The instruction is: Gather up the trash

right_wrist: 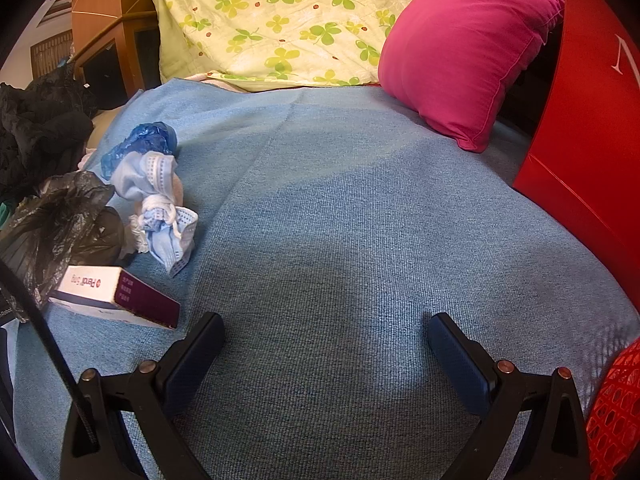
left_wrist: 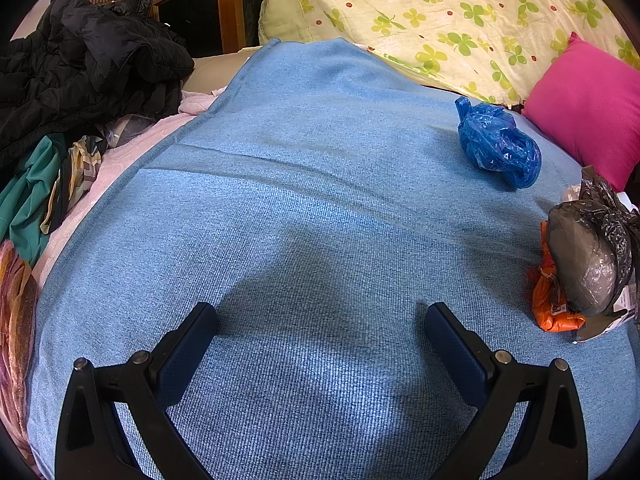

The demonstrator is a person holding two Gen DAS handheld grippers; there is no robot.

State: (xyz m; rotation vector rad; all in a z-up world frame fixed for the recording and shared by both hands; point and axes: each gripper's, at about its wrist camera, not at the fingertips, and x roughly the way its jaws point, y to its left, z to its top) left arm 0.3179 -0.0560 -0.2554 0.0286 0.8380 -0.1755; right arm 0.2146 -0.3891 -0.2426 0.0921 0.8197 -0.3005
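Trash lies on a blue blanket (left_wrist: 304, 184). In the left wrist view a crumpled blue plastic bag (left_wrist: 498, 142) lies far right, and a black plastic bag (left_wrist: 592, 256) sits on an orange wrapper (left_wrist: 554, 308) at the right edge. My left gripper (left_wrist: 320, 316) is open and empty above bare blanket. In the right wrist view the blue bag (right_wrist: 140, 144), crumpled face masks (right_wrist: 160, 208), the black bag (right_wrist: 60, 224) and a white-and-purple box (right_wrist: 116, 292) lie at the left. My right gripper (right_wrist: 326, 326) is open and empty, to the right of the box.
A pink pillow (right_wrist: 460, 52) and a clover-print quilt (right_wrist: 280, 16) lie at the back. A red paper bag (right_wrist: 592, 136) stands at the right with a red mesh basket (right_wrist: 616, 408) below it. Black jackets and clothes (left_wrist: 80, 68) pile up at the left.
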